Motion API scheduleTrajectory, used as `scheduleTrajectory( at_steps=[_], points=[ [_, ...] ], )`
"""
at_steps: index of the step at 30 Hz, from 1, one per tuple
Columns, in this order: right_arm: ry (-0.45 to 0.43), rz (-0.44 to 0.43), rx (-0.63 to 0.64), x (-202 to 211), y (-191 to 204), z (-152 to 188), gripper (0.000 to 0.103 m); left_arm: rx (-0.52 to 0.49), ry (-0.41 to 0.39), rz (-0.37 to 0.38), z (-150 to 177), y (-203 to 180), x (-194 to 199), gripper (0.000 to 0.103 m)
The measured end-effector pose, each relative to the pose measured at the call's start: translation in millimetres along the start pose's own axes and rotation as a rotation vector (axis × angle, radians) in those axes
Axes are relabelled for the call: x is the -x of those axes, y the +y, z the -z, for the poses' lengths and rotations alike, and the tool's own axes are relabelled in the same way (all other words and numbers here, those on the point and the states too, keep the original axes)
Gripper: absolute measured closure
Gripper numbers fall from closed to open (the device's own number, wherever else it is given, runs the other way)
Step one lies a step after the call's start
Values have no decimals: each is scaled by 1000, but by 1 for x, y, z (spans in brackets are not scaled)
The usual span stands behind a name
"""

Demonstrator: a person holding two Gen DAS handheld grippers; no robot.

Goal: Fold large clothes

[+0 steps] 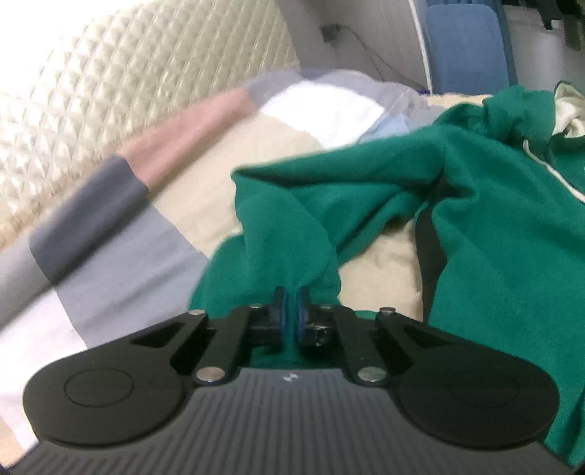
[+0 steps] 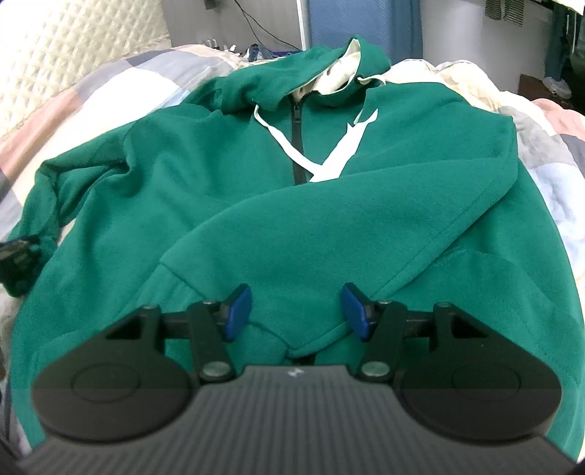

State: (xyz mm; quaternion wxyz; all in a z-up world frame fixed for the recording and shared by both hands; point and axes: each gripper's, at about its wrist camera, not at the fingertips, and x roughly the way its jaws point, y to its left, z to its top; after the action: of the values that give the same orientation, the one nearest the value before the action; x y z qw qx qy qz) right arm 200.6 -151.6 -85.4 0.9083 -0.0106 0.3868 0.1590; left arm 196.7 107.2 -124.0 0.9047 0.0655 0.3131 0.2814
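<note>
- Surface — a patchwork quilt (image 2: 120, 84) in grey, pink, white and cream squares; quilted cream panel (image 1: 109, 73) toward 10 o'clock, blue panel (image 2: 362, 22) at 12.
- One green hoodie (image 2: 219, 204) spread at centre, hood toward 12 o'clock.
- Two tongs: left gripper (image 1: 291, 316) pinching the hoodie's sleeve (image 1: 289, 241); right gripper (image 2: 296, 310) half-wide, gripping nothing.

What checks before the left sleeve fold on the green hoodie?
1. Left gripper shut on the left sleeve: ok.
2. How much cloth is pinched: cannot tell.
3. Right gripper open, holding nothing: ok.
4. Right sleeve already folded across the hoodie front: ok.
5. Hood laid flat: not ok, bunched.
6. Drawstrings clear of the fold: cannot tell.
</note>
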Motion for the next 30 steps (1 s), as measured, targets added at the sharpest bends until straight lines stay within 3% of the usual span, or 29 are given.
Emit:
scheduleTrajectory(
  at_steps=[5,13,16,19,22,25,30],
  points=[
    [-6,-25,-3,4,-3,-2,46,9,-59,34,-40,16,45,99],
    [-19,-98,-103,17,-20,-8,46,-43,-275,104,-145,10,160,99],
    [-28,-102,-142,22,-29,-10,46,-52,-343,184,-180,-10,207,99],
    [-45,-120,-196,30,-40,-11,45,-54,-394,313,-204,-37,252,99],
    [-66,-116,-232,37,-51,-10,45,-56,-400,476,-205,-73,284,99],
    [-73,-118,-290,42,-67,-7,45,-84,-357,603,-189,-113,290,99],
    [-75,-123,-416,50,-99,0,42,-82,-211,692,-148,-163,260,98]
  ],
)
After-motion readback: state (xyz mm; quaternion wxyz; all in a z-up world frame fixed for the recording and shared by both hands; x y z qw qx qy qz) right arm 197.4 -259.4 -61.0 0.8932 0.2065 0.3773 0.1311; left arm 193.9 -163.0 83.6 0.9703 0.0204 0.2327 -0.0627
